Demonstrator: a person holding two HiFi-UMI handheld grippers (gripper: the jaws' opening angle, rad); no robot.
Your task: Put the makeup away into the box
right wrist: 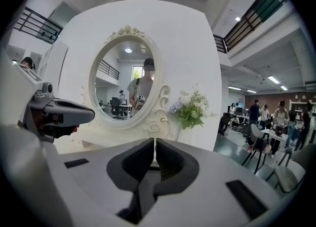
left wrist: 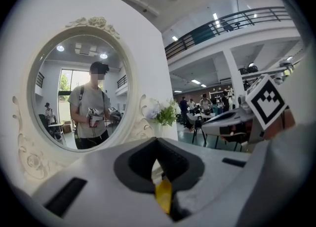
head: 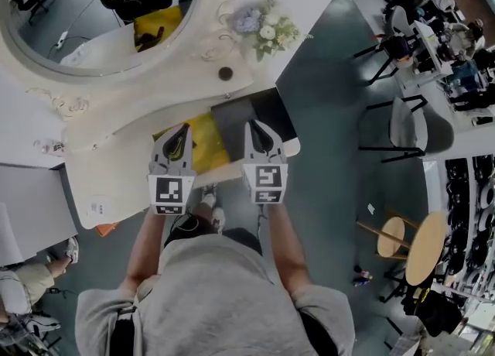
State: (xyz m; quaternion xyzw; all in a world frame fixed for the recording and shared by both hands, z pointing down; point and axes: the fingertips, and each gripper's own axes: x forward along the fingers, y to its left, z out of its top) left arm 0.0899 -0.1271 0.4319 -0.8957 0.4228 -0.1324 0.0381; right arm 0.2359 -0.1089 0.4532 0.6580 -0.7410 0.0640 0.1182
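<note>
dark grey rectangular box (head: 251, 118): lies flat at the near edge of the white worktop (head: 155, 95). its left side in the head view is against a yellow flat rectangular item (head: 205, 145).
small dark round item (head: 225, 73): on the worktop beyond the box, near the flowers; too small to tell whether it is makeup.
left gripper (head: 183, 127): hangs over the yellow item, fingers drawn together at the tips with nothing between them; a sliver of yellow shows through the slit behind the tips.
right gripper (head: 252, 124): beside the left one and apart from it, over the box's near part; fingers closed to a thin slit, empty.
oval mirror in an ornate white frame (head: 100, 14): at the back of the worktop, reflecting the person with both grippers.
bunch of pale flowers with green leaves (head: 263, 28): just right of the mirror.
</note>
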